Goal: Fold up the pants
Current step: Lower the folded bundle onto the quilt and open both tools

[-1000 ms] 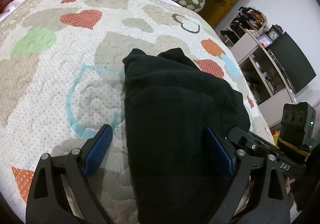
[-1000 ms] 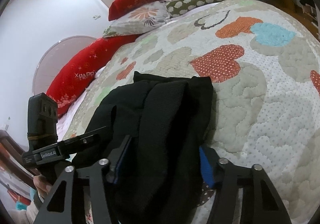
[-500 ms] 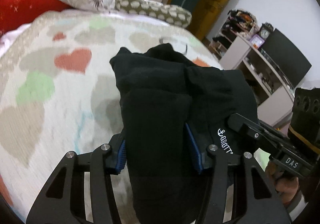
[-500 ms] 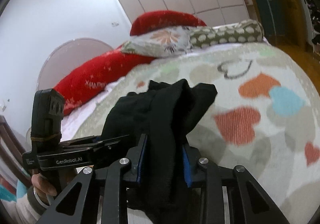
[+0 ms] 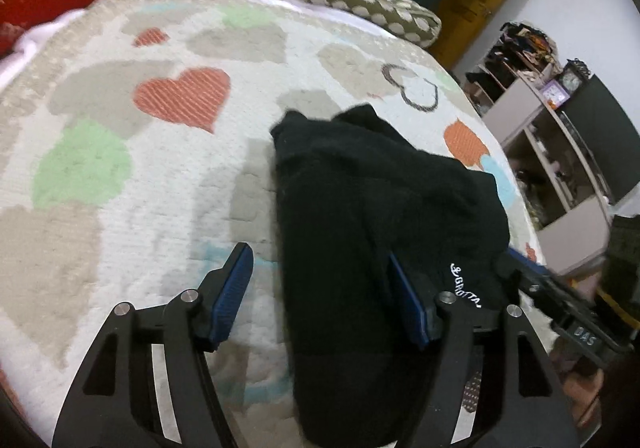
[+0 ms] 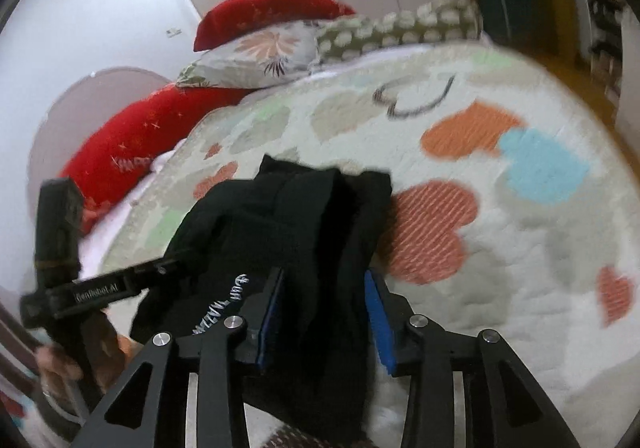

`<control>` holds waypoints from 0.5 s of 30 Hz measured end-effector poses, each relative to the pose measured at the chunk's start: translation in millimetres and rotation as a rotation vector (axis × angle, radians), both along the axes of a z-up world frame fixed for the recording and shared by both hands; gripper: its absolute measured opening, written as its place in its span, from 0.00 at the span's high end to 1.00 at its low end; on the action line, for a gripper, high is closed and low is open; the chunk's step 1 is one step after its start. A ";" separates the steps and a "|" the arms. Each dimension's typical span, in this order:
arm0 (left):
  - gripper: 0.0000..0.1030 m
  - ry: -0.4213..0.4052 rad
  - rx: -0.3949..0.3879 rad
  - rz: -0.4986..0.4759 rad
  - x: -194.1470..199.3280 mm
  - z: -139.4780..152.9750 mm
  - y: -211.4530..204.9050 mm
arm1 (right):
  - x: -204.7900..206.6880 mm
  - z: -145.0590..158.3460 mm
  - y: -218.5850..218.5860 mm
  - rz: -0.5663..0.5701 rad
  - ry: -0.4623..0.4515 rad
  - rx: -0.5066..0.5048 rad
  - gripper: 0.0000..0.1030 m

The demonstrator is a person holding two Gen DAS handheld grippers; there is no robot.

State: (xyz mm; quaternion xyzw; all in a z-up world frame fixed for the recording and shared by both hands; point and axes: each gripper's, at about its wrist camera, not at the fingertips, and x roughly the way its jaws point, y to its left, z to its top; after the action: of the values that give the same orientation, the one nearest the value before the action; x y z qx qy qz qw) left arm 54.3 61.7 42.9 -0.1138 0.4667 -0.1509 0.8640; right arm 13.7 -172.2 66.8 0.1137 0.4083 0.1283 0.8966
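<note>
Black pants (image 5: pixel 376 207), near end cut off.

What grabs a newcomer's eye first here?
The black pants, bunched in a dark heap on the heart-print quilt, with white lettering near the near edge. The left hand-held gripper stands open, its right pad against the cloth; the right hand-held gripper straddles a fold. Red pillows line the bed's far side.

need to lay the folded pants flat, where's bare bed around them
Bare quilt lies left of the black pants, out to the red heart, and on their right around the blue heart. Crowded: both tongs at the near edge, pillows at the head.
</note>
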 end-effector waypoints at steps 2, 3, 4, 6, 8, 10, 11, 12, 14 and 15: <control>0.34 -0.018 0.009 -0.001 -7.4 6.2 -1.1 | -7.1 11.3 2.6 0.009 -0.030 -0.037 0.63; 0.34 -0.028 0.017 -0.002 -10.8 8.1 -1.9 | -7.9 14.4 2.9 0.011 -0.036 -0.048 0.63; 0.34 -0.041 0.032 -0.001 -15.5 11.1 -4.5 | -9.9 17.2 5.5 0.013 -0.041 -0.062 0.63; 0.34 -0.071 0.069 -0.001 -24.3 16.2 -10.4 | -10.4 20.2 10.2 0.018 -0.049 -0.089 0.63; 0.34 -0.099 0.092 -0.008 -31.8 19.2 -16.5 | -12.2 20.8 15.3 0.029 -0.054 -0.105 0.63; 0.34 -0.108 0.104 -0.022 -36.6 18.0 -21.9 | -10.9 16.3 20.1 0.020 -0.043 -0.142 0.63; 0.34 -0.106 0.116 -0.030 -37.9 15.1 -25.5 | -11.0 14.8 21.2 0.017 -0.042 -0.153 0.63; 0.34 -0.102 0.130 -0.034 -38.7 11.8 -28.2 | -11.5 13.1 22.5 0.017 -0.041 -0.162 0.63; 0.34 -0.099 0.151 -0.035 -38.2 3.8 -33.0 | -11.0 6.7 25.4 0.014 -0.028 -0.187 0.63; 0.32 -0.105 0.147 -0.028 -38.1 1.3 -33.4 | -10.0 2.7 27.3 0.012 -0.019 -0.207 0.63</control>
State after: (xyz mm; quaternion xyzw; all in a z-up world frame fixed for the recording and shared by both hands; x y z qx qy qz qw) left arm 16.1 28.3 44.1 -0.0356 0.4320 -0.1339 0.8911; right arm 3.8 -144.9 69.5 0.0165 0.4118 0.0920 0.9065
